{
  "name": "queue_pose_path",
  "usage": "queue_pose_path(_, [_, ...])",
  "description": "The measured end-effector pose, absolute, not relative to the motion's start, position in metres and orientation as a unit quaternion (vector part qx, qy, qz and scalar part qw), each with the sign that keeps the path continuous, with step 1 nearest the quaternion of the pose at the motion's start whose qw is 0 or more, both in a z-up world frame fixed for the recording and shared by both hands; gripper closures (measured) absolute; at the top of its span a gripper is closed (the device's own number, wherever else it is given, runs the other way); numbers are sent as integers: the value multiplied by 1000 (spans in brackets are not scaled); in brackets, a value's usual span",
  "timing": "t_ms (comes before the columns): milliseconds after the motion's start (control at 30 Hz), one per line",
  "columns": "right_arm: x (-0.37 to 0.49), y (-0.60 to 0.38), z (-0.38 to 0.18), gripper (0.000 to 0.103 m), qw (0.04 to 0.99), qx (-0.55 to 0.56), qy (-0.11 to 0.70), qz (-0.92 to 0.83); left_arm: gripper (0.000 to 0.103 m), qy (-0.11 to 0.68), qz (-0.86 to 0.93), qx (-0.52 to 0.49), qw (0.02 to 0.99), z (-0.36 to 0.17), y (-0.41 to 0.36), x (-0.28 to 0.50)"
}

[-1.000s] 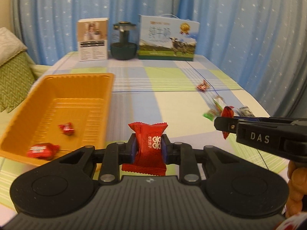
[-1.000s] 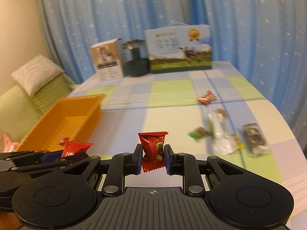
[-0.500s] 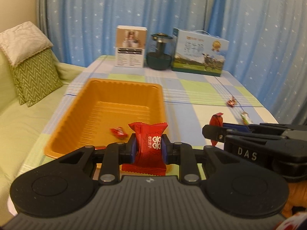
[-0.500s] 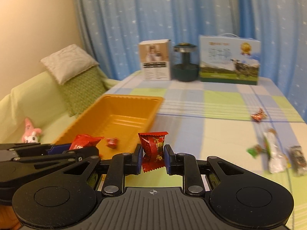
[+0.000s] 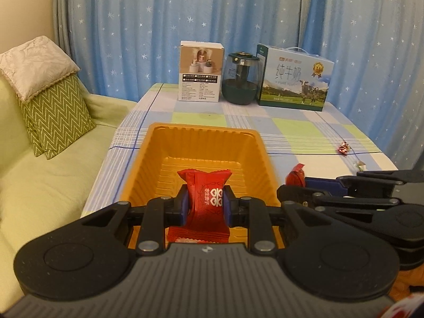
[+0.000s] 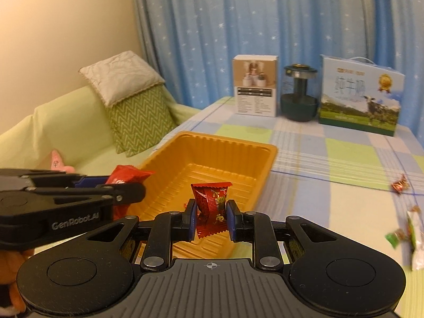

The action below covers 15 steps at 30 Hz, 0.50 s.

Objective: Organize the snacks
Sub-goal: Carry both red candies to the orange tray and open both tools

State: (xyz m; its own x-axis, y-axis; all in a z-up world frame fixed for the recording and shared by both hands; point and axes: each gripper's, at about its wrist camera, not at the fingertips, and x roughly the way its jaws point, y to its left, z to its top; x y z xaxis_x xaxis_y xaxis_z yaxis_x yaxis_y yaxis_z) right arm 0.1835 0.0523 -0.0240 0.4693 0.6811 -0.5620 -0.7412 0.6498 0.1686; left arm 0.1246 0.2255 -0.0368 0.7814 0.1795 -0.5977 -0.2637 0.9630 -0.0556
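My left gripper (image 5: 206, 206) is shut on a red snack packet (image 5: 205, 201) with white characters, held above the near end of the orange tray (image 5: 201, 137). My right gripper (image 6: 211, 218) is shut on a dark red candy packet (image 6: 212, 206), over the tray's (image 6: 267, 156) near right corner. The right gripper also shows at the right of the left wrist view (image 5: 296, 182); the left gripper (image 6: 127, 182) shows at the left of the right wrist view. Loose snacks lie on the checked tablecloth: a red candy (image 6: 400, 184), a green one (image 6: 394, 237) and a white packet (image 6: 417, 241).
A white box (image 5: 200, 75), a dark green jar (image 5: 240, 82) and a milk carton box (image 5: 294, 82) stand along the table's far edge before blue curtains. A green sofa with cushions (image 5: 50, 111) lies left of the table. A red candy (image 5: 343, 148) lies at the right.
Both grippers have swung left with their packets, from beside the tray to over its near end. The loose snacks have slid to the right of view.
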Motion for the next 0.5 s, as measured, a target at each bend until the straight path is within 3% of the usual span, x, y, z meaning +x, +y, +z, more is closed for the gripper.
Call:
queue_pose_path(400, [204, 75, -35, 80, 848, -57, 317, 422, 80, 328, 118, -66, 935, -54, 260, 142])
queue_pose_path(500, [206, 76, -37, 79, 844, -55, 323, 424, 68, 338, 109, -72, 932, -59, 265, 147])
